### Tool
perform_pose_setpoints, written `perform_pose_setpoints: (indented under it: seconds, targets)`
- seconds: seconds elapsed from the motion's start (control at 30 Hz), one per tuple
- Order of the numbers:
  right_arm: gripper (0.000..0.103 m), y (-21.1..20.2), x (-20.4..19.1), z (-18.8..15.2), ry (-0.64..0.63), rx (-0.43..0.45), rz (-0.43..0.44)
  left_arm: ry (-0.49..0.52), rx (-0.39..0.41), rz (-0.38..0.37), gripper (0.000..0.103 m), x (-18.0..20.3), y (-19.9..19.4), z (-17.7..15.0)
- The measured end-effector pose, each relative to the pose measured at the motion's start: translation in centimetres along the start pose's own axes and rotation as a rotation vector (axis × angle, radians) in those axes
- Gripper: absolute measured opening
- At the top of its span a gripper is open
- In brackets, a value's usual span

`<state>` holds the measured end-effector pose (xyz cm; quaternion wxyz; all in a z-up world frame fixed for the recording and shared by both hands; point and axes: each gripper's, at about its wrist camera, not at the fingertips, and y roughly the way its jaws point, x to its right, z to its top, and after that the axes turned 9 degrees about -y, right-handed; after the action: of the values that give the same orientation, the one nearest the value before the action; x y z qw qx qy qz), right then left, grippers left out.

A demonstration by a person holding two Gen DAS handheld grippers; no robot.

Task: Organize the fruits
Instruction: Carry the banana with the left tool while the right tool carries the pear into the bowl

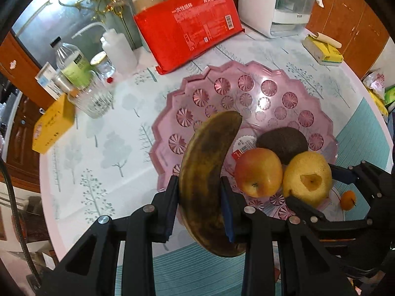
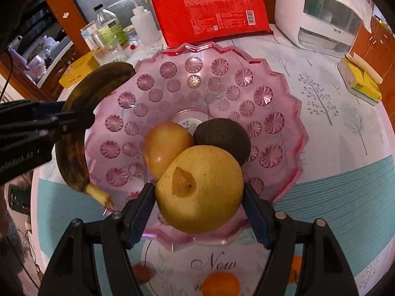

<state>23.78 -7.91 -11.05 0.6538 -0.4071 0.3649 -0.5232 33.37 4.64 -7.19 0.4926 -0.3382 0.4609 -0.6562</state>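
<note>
A pink scalloped plastic bowl (image 1: 249, 93) (image 2: 197, 79) stands on the table. In it lie an apple (image 1: 259, 172) (image 2: 165, 143) and a dark avocado (image 1: 284, 143) (image 2: 222, 138). My left gripper (image 1: 200, 204) is shut on a browned banana (image 1: 209, 172) and holds it at the bowl's near-left rim; the banana also shows in the right wrist view (image 2: 81, 113). My right gripper (image 2: 200, 207) is shut on a yellow pear (image 2: 200, 190) with a bruised patch, at the bowl's near edge; the pear also shows in the left wrist view (image 1: 307, 178).
A red pack of paper cups (image 1: 187, 22) (image 2: 212, 12), a white appliance (image 1: 274, 2) (image 2: 321, 12), bottles and a glass (image 1: 93, 98), a yellow box (image 1: 53, 125) and a tissue pack (image 1: 323, 49) (image 2: 358, 81) ring the bowl. A small orange (image 1: 348, 199) (image 2: 221, 283) lies near the front edge.
</note>
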Motion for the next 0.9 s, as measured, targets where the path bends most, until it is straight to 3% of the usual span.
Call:
perform_pose_setpoints:
  seconds: [0.2, 0.27, 0.57, 0.67, 0.73, 0.9]
  targets:
    - [0.072, 1.3, -0.4, 1.2, -0.011, 0.020, -0.066, -0.015, -0.030, -0.014, 0.031, -0.3, 1.6, -0.1]
    - [0.072, 1.7, -0.3, 1.4, 0.002, 0.003, -0.052, -0.021, -0.038, -0.014, 0.031, -0.4, 2.0, -0.1]
    - [0.072, -1.0, -0.2, 1.2, 0.023, 0.113, -0.078, -0.043, -0.030, 0.032, 0.034, -0.1, 2.7, -0.3]
    - [0.072, -1.8, 0.2, 0.2, 0.055, 0.137, -0.063, -0.039, -0.024, 0.054, 0.051, 0.1, 2.6, -0.6]
    - [0.072, -2.1, 0.2, -0.5, 0.065, 0.141, -0.065, -0.036, 0.005, 0.090, 0.073, 0.4, 2.2, -0.9]
    - [0.072, -3.2, 0.2, -2.2, 0.064, 0.147, -0.064, -0.011, 0.057, 0.140, 0.077, 1.5, 1.0, -2.1]
